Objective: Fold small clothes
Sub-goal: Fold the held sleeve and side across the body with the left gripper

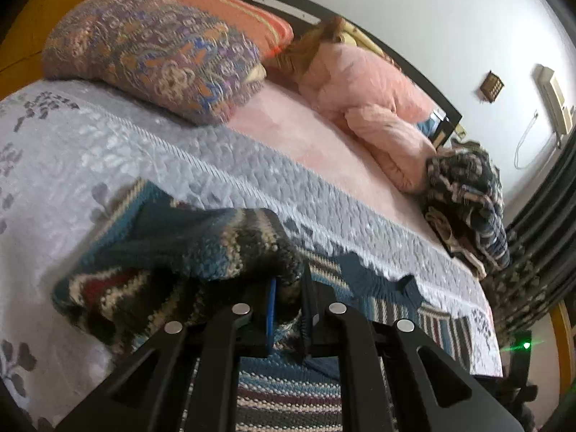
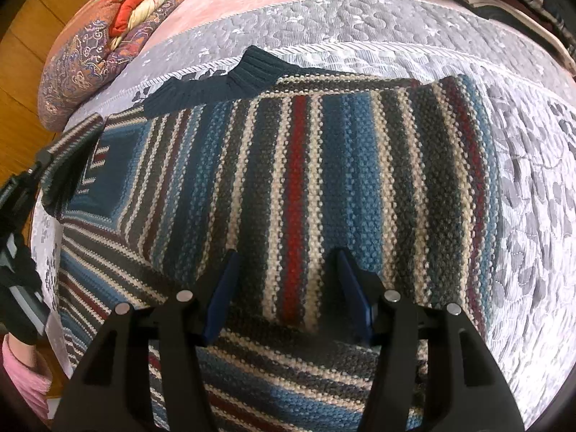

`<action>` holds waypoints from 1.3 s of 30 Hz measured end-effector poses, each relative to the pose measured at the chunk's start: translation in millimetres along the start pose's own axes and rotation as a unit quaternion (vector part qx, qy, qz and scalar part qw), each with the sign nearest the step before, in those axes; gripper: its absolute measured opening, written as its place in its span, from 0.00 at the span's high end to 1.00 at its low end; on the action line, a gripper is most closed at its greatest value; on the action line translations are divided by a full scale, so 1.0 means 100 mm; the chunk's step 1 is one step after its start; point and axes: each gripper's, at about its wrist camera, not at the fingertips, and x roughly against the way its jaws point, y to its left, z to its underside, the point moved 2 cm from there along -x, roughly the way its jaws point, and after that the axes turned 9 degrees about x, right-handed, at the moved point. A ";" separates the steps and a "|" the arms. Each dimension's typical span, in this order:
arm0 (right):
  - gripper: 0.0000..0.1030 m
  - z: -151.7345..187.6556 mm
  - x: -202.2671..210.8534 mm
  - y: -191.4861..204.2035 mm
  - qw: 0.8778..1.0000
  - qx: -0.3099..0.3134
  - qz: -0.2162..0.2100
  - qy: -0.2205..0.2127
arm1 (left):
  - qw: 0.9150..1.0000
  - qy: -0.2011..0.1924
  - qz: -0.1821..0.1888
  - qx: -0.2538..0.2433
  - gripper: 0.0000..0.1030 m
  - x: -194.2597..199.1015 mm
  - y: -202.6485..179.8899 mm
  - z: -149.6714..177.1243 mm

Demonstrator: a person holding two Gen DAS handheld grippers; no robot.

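The left gripper, a black two-finger tool with blue pads, has its jaws pressed together on a bunched fold of the striped knitted sweater, a garment banded in blue, dark grey, cream and red. The pinched fold is lifted off the surface and hangs over the fingers. In the right wrist view this same gripper appears at the left edge, holding a raised part of the sweater at its left side; which part it is cannot be told.

The right gripper, of the same black build with blue pads, has its jaws spread wide. Nothing lies between them. It hangs over the middle of the sweater, low above the knit; contact cannot be confirmed.

The sweater lies spread on the grey quilted bedspread with leaf pattern, stripes running away from the right wrist camera. Its dark teal ribbed collar lies at the far edge.

Beyond the bedspread is a pink bed sheet. On it rest a paisley-patterned purple and orange pillow, a crumpled pink padded jacket and a heap of dark patterned clothes. A dark wooden headboard stands against the white wall. A pink sleeve shows at the lower left of the right wrist view.
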 end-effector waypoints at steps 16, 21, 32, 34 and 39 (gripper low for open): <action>0.41 -0.01 -0.03 0.03 1.000 0.005 0.005 0.003 | 0.996 0.088 -0.016 0.002 0.84 -0.32 0.22 0.47; 0.41 -0.01 -0.03 0.04 1.000 0.004 0.008 0.005 | 0.994 0.102 -0.030 0.025 0.80 0.07 0.16 0.44; 0.40 -0.12 0.06 0.10 1.000 -0.023 -0.013 0.002 | 0.996 0.072 0.014 0.046 0.65 0.31 0.14 -0.10; 0.40 -0.17 0.08 0.19 1.000 -0.017 -0.016 -0.003 | 0.995 0.083 0.005 0.058 0.66 0.16 0.29 -0.07; 0.40 -0.26 0.08 0.46 1.000 -0.001 -0.030 -0.006 | 0.992 0.104 -0.014 0.063 0.66 -0.07 0.56 -0.02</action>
